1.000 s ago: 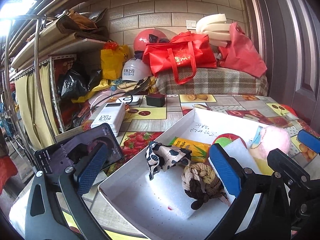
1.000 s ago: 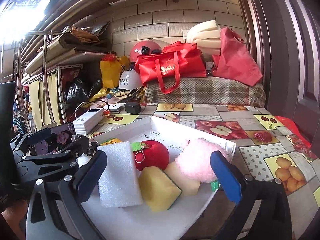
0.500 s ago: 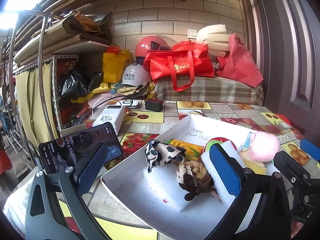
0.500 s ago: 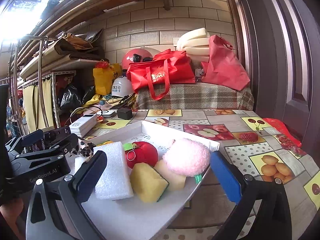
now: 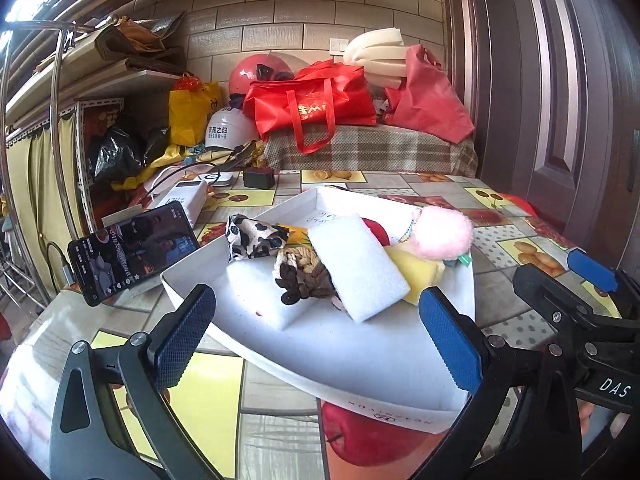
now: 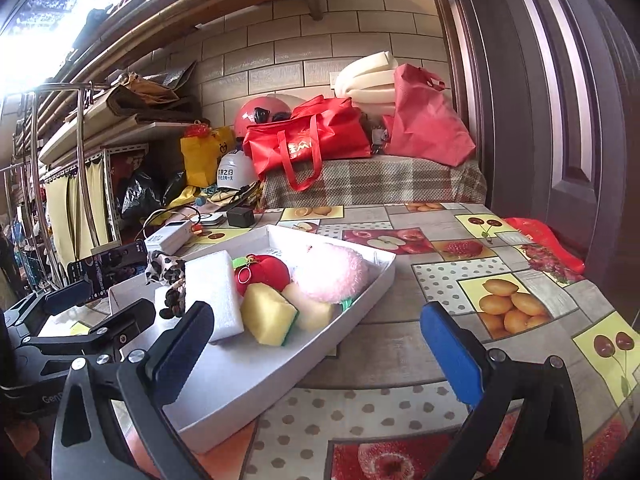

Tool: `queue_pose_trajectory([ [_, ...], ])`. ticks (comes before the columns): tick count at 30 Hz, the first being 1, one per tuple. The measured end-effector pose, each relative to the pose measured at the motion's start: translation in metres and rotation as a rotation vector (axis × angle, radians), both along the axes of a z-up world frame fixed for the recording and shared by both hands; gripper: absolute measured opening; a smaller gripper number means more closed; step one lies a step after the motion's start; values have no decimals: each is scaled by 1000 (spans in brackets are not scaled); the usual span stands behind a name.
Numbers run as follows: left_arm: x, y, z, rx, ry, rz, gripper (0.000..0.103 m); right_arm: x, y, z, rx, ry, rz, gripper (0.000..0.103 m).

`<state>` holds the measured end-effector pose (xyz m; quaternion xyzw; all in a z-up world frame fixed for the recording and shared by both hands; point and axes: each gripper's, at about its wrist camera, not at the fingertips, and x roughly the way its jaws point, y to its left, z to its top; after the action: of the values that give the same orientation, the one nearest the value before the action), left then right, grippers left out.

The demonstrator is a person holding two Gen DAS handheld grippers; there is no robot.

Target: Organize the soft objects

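**Hovering over a full tray, both grippers empty**

Resting on the fruit-patterned tablecloth (image 6: 472,280), the white tray (image 5: 360,364) holds all the soft things, bunched toward its far half. In the left wrist view, a cow-print cloth (image 5: 254,236) lies at the far left of the pile, with a braided brown-and-cream rope toy (image 5: 304,276) just in front of it. A white foam block (image 5: 356,264) leans tilted over the rope toy. Right of the block sits a yellow sponge (image 5: 416,270), and a pink fluffy ball (image 5: 444,232) rests above it at the far right. A red plush apple (image 6: 264,274) shows between the block and the ball in the right wrist view, a gold ring hanging from it.

The left gripper (image 5: 316,336) hangs over the near end of the tray, its jaws spread wide with nothing between them. The right gripper (image 6: 316,348) is near the tray's right edge, jaws equally spread and empty; its left finger is over the tray, its right one over the tablecloth.

Left of the tray, a phone (image 5: 132,250) stands propped with its screen lit, and a white power bank (image 5: 186,202) lies beyond it. At the far end of the table, a red bag (image 5: 312,104) sits on a plaid-covered surface.
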<state>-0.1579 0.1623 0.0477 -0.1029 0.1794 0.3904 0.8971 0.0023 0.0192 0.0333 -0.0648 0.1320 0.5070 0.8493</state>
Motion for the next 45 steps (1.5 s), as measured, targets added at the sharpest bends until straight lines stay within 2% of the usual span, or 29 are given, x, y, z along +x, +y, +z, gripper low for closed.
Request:
queue_pose_trajectory([
  [4,-1,-28,2,31,10,-33,103,3,-27,1,10,21,-14,103],
  [9,1,-44,3,-15,32,-61,103,15,-69,9,113,71,-93,103],
  [13,-7,-57,8,25,18,-10,103,16,-92,9,117,106,-105,103],
  [16,-13,-62,10,30,6,38,103,4,-114,12,175,44,-140,103],
  [19,-15,-65,10,64,31,123,103,-18,-132,16,230,-101,-226,103],
  [22,-16,-66,11,78,33,130,103,-27,-141,17,271,-168,-303,103],
  [26,-21,-68,11,65,6,114,103,-11,-130,15,176,-91,-291,103],
  [28,-21,-69,10,53,-5,90,103,-6,-129,14,164,-70,-301,103],
  [35,-5,-69,7,72,96,127,103,-19,-125,12,135,-131,-300,103],
  [45,-7,-63,3,30,90,111,103,-13,-130,12,151,-105,-298,103],
])
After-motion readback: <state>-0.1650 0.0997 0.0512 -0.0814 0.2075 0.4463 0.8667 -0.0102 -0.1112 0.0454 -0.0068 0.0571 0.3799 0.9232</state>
